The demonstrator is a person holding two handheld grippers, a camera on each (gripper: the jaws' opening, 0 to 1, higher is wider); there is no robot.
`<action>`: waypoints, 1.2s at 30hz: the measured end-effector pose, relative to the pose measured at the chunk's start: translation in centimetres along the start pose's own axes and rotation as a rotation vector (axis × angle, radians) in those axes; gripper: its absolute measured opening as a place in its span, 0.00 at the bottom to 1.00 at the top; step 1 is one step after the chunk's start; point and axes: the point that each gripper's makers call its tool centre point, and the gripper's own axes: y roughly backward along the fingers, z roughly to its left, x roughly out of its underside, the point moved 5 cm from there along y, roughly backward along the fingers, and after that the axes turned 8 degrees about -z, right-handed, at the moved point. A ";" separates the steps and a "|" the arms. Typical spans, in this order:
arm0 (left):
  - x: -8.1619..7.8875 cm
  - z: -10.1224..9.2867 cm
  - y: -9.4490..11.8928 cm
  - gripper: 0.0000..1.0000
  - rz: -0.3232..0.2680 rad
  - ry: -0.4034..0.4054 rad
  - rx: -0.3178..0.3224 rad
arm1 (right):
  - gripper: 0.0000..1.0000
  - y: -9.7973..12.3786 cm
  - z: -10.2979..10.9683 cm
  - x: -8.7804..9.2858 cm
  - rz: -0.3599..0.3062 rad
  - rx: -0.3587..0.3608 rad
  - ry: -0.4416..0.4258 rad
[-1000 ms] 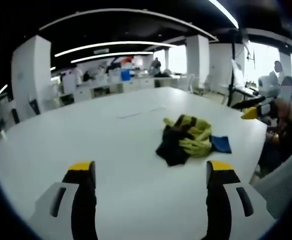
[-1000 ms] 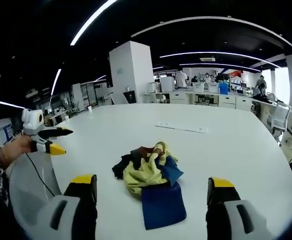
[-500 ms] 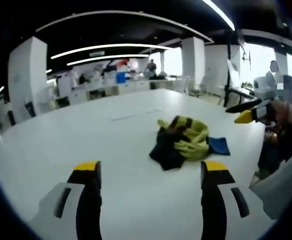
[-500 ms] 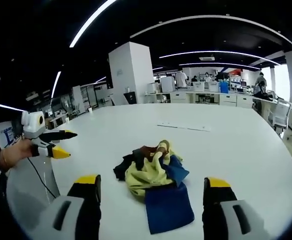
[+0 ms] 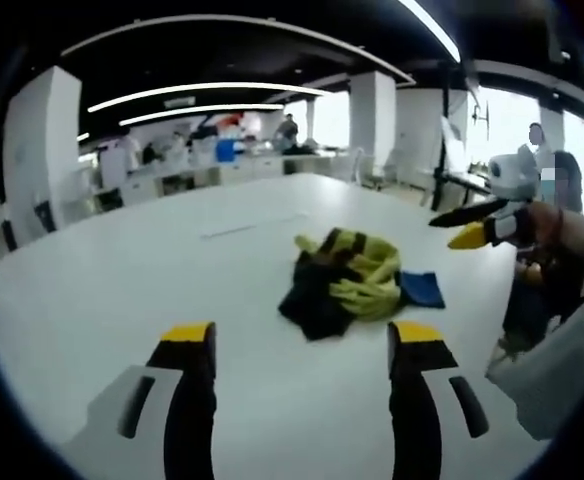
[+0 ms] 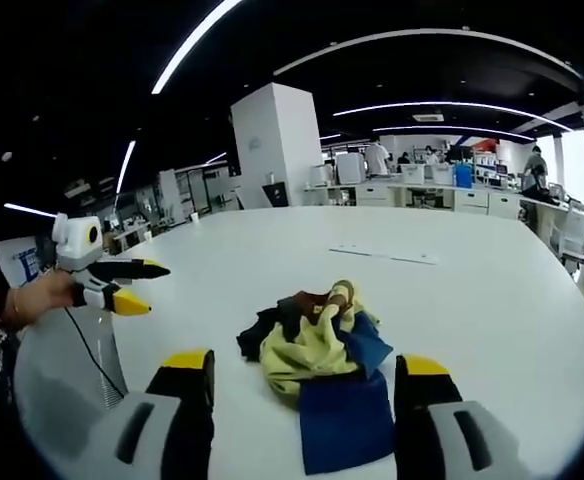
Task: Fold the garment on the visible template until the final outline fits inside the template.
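Left gripper view, left to right. A smooth, matte white table (image 5: 122, 290) with a rounded edge carries the work. The left gripper (image 5: 302, 350) rises from the bottom: two black jaws with yellow tips on pale grey bodies, spread wide with nothing between them, held above bare tabletop. Beyond them, near the middle of the table, lies the garment (image 5: 340, 282), a crumpled heap of soft cloth in black and yellow-green, folds bunched and irregular. Touching its right side is a flat blue rectangle (image 5: 421, 289), smooth-edged, which appears to be the template; part of it is covered by the cloth. At the right edge a hand (image 5: 562, 228) holds the right gripper (image 5: 456, 226), one jaw black, one yellow-tipped, slightly parted, above the table's edge and clear of the garment.

Right gripper view, left to right. A hand (image 6: 40, 295) holds the left gripper (image 6: 144, 288) at the left, its jaws apart. The right gripper (image 6: 302, 368) shows black, yellow-capped jaws, spread and empty. Between and beyond them the garment (image 6: 307, 335) sits bunched, pale yellow and black with a brown patch, lying over the far end of the blue rectangle (image 6: 347, 420).

No legible writing or branding on any item.
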 end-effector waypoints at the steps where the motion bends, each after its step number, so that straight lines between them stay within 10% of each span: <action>1: -0.2 0.1 -0.1 0.65 -0.002 -0.010 0.001 | 0.69 -0.1 -0.1 -0.1 0.001 -0.002 -0.001; 36: 0.7 1.3 -8.4 0.41 0.043 -0.035 0.122 | 0.31 -5.6 -4.8 2.1 0.133 -0.016 0.105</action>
